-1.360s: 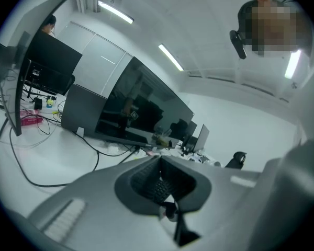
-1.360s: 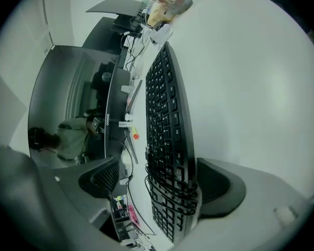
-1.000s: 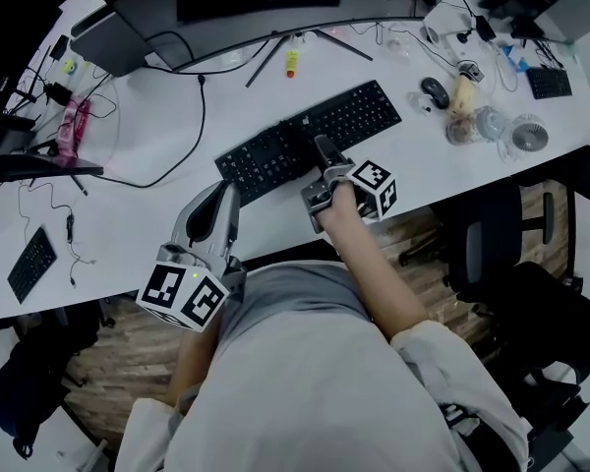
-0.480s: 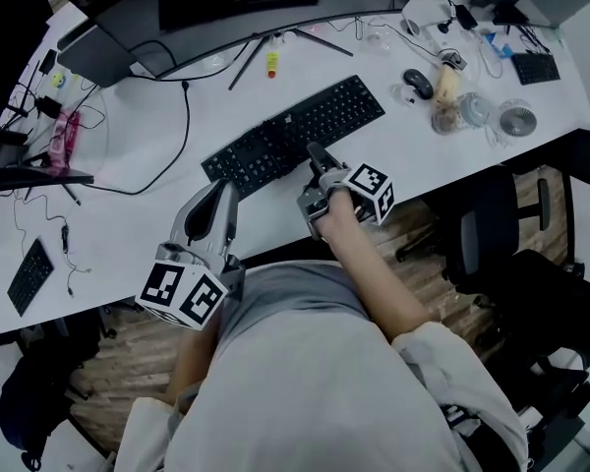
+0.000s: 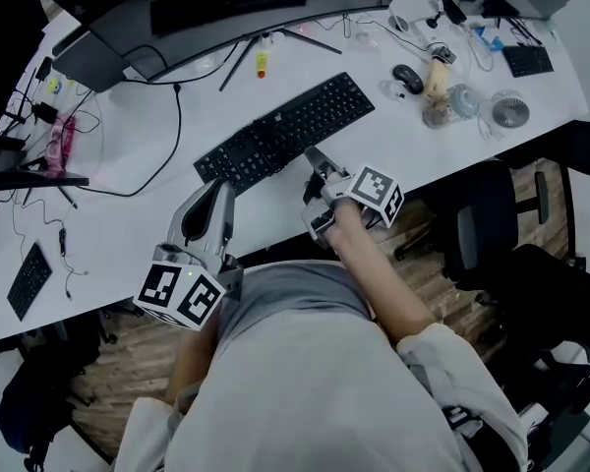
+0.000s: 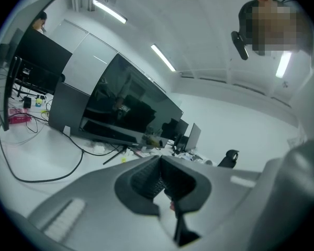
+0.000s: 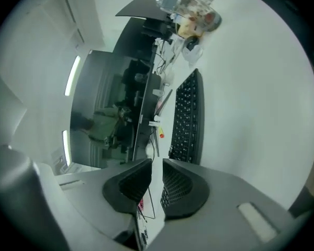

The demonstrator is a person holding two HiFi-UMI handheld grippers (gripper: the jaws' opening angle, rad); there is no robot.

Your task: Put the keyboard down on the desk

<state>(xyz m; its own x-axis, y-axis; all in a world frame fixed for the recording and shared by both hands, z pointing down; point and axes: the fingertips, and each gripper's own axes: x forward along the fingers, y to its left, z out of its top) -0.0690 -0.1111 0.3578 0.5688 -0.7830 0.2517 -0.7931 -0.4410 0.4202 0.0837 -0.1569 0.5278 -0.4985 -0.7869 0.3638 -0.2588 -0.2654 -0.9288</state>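
Note:
The black keyboard [image 5: 285, 131] lies flat and slantwise on the white desk [image 5: 128, 214]; it also shows in the right gripper view as the keyboard [image 7: 186, 122], ahead of the jaws. My right gripper [image 5: 313, 155] sits just off its near long edge, not touching it. Its jaws are closing, a narrow slit still between the pads, and nothing is in them [image 7: 157, 163]. My left gripper [image 5: 214, 190] hovers over the desk's front edge, left of the keyboard, with its jaws together and empty [image 6: 160, 161].
A wide dark monitor [image 5: 177, 8] stands behind the keyboard, with a black cable [image 5: 175, 131] looping to its left. A mouse [image 5: 406, 77], cups [image 5: 442, 106] and a small fan [image 5: 516, 106] lie at the right. An office chair [image 5: 492, 234] stands off the desk's right front.
The right gripper has come off the keyboard's near edge and drawn back slightly toward me, its jaws narrowing. The left gripper has stayed put.

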